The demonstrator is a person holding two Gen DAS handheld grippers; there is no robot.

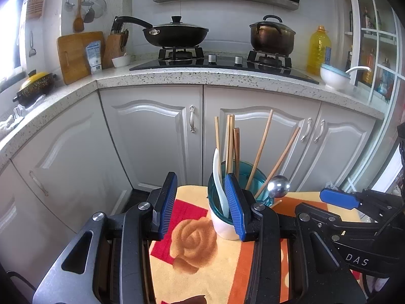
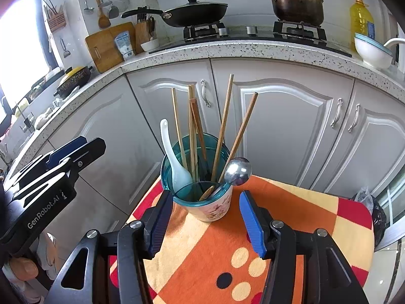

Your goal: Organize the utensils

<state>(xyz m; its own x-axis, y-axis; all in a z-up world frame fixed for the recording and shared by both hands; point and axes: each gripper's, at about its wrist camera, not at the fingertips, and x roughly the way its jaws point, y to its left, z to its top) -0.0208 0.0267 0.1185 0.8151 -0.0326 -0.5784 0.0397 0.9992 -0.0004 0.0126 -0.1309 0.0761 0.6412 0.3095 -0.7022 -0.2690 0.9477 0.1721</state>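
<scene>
A white utensil holder (image 2: 215, 209) with a teal insert stands on an orange, yellow and red cloth (image 2: 215, 253) near the table's far edge. In it are several wooden chopsticks (image 2: 222, 126), a white ceramic spoon (image 2: 174, 162) and a metal spoon (image 2: 238, 168) with its bowl up. My right gripper (image 2: 205, 224) is open just in front of the holder, its blue pads clear of both sides. In the left wrist view my left gripper (image 1: 201, 206) is open over the cloth (image 1: 192, 253), left of the holder (image 1: 222, 225). Its right finger overlaps the holder's front.
Grey cabinet doors (image 2: 278, 116) stand close behind the table. On the speckled counter above are a hob with a black pan (image 1: 174, 34) and a dark pot (image 1: 272, 36), a white bowl (image 1: 334, 77) and an oil bottle (image 1: 319, 48). A black bag (image 2: 374, 210) sits at the table's right.
</scene>
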